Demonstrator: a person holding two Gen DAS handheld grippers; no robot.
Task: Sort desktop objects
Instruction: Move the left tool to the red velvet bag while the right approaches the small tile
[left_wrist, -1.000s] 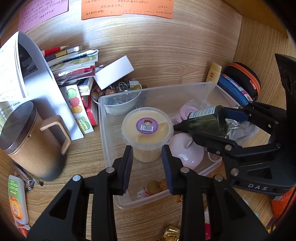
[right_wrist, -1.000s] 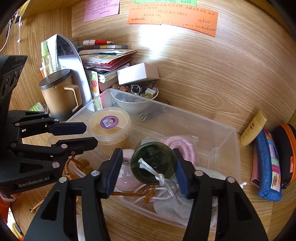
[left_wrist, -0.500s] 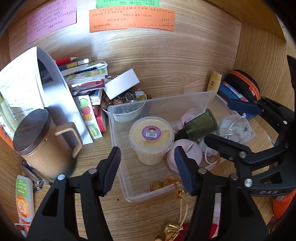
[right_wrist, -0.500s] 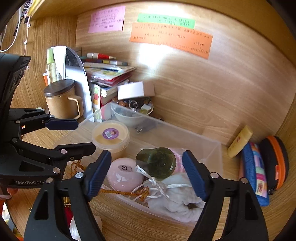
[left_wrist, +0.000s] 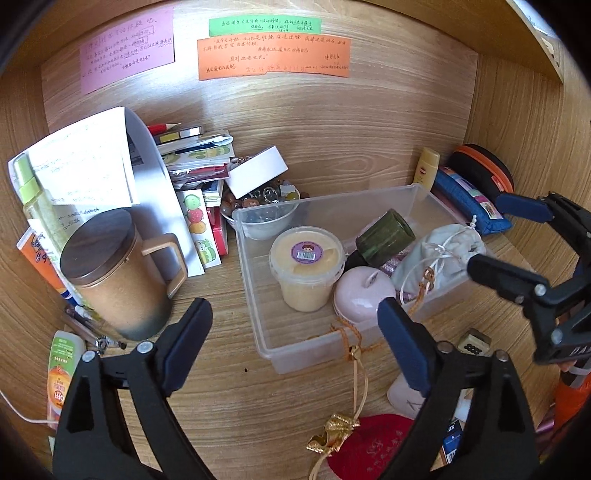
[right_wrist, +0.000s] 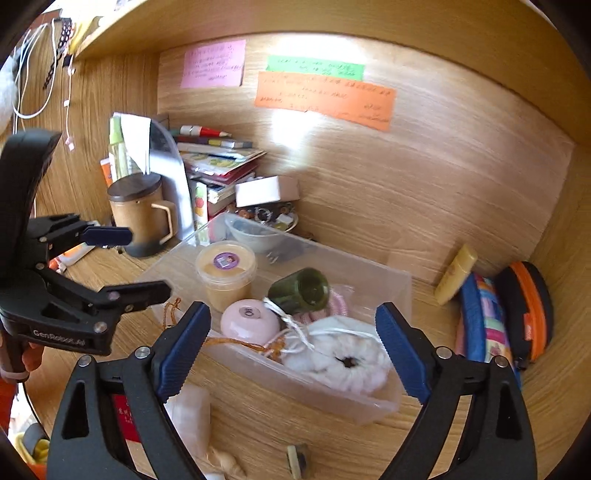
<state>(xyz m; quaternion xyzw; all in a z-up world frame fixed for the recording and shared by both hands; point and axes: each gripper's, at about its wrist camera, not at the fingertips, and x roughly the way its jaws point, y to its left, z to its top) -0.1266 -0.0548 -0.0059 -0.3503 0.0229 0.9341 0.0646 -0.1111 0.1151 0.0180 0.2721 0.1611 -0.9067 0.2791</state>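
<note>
Both the left tool (left_wrist: 293, 334) and right tool (right_wrist: 293, 341) gape wide, holding nothing. The green bottle (right_wrist: 300, 291) lies inside the clear bin (right_wrist: 369, 400).

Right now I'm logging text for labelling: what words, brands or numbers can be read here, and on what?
"GenRobot.AI": on the left gripper body, in the right wrist view.
"8": apparently, on the pink round case's sticker.
Pink note, green note, orange note: handwriting, too small to read.
Yellow tub's barcode sticker: too small.
Orange tube: print unreadable.
Right gripper lettering: cut off.
</note>
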